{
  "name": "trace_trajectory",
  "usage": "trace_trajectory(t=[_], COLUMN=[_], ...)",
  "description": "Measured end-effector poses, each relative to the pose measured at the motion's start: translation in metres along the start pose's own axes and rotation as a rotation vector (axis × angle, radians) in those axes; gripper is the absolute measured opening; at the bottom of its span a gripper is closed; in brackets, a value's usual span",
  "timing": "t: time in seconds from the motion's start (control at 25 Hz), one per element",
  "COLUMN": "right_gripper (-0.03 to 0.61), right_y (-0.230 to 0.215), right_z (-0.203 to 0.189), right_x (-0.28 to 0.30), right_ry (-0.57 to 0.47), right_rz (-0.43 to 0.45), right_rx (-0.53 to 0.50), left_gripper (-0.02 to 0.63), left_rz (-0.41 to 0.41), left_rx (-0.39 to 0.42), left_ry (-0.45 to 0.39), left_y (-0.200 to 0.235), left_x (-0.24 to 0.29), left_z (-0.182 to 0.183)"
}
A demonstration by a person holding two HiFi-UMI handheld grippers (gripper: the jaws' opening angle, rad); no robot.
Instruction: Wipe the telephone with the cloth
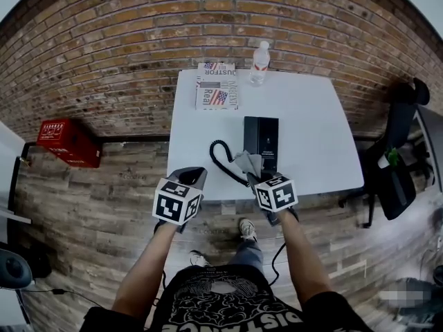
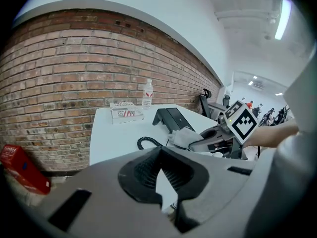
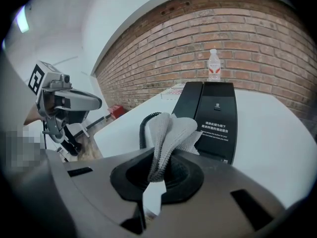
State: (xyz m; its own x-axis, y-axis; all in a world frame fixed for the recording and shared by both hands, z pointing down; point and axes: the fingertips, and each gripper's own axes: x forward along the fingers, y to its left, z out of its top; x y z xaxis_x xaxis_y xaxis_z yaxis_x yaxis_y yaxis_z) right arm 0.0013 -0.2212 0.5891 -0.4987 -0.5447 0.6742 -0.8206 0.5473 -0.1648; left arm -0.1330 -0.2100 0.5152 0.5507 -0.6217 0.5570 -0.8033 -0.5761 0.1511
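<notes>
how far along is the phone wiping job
Done: the cloth is picked up, pinched in the right claw. In hand: it's held at the near end of the telephone; contact can't be confirmed. Left to do: the wiping itself. The left claw is shut on nothing, off to the side.

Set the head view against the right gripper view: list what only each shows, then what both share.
Only the head view: the chair, the person's shoes, the right gripper's marker cube. Only the right gripper view: the ceiling light, the white print on the telephone, the jaws shut on the cloth. Both: telephone, cloth, cord, bottle, table, left gripper.
</notes>
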Motion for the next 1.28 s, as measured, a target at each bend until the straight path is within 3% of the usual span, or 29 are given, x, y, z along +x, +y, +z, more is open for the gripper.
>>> trace_trajectory(t=[0.52, 1.28], right_gripper=[0.012, 0.011], right_y=[0.006, -0.068], right_z=[0.001, 0.120], right_x=[-0.014, -0.068], right_ry=[-0.005, -0.183], right_rz=[-0.018, -0.071], right_rx=[-0.022, -0.115], left_gripper=[0.006, 0.006], left_rz=[-0.026, 0.006], left_rx=[-0.002, -0.038], left_ry=[-0.018, -0.047], left_y=[0.000, 0.002], left_x=[0.001, 0.040], left_z=[0.003, 0.048])
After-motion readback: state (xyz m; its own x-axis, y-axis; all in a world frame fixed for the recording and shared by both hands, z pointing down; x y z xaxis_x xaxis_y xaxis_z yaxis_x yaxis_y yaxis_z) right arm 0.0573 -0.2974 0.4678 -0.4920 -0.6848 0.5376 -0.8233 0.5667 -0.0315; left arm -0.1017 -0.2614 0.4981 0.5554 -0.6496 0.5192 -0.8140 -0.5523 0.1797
